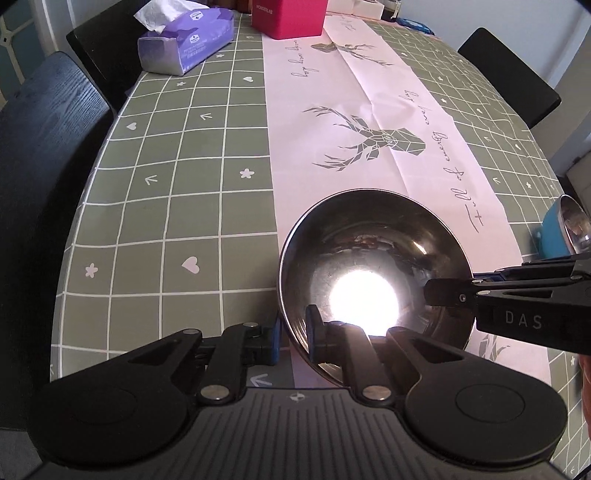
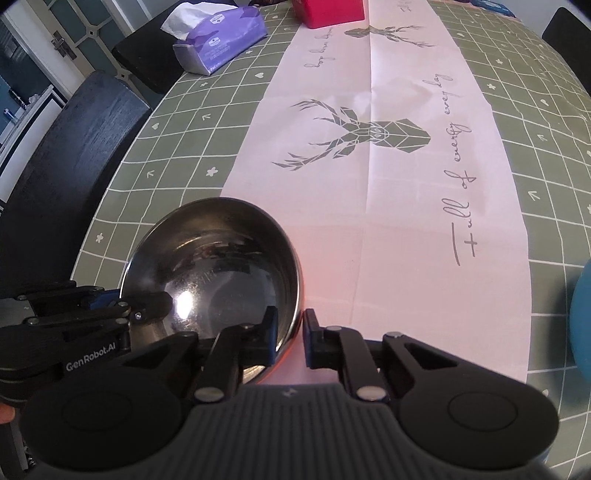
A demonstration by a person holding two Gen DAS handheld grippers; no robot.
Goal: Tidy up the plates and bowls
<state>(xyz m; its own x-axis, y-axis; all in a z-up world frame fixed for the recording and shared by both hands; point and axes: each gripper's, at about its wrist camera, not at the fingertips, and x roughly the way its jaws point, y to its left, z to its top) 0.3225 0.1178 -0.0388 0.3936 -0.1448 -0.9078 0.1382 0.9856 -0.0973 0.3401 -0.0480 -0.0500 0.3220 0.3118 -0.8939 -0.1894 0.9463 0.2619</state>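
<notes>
A shiny steel bowl (image 1: 373, 254) stands upright on the pink runner of the table. My left gripper (image 1: 293, 332) is shut on its left rim, one finger inside the bowl and one outside. My right gripper (image 2: 291, 328) is shut on the opposite rim of the same steel bowl (image 2: 214, 258), again with one finger inside and one outside. Each gripper shows in the other's view: the right gripper (image 1: 443, 291) comes in from the right, the left gripper (image 2: 155, 306) from the left. A blue bowl with a steel lining (image 1: 565, 229) stands at the table's right edge.
The tablecloth (image 1: 177, 206) is green checked with a pink deer-print runner. A purple tissue pack (image 1: 188, 40) and a red box (image 1: 291, 18) sit at the far end. Dark chairs (image 1: 44, 155) stand along the left side and another chair (image 1: 509, 77) at the far right.
</notes>
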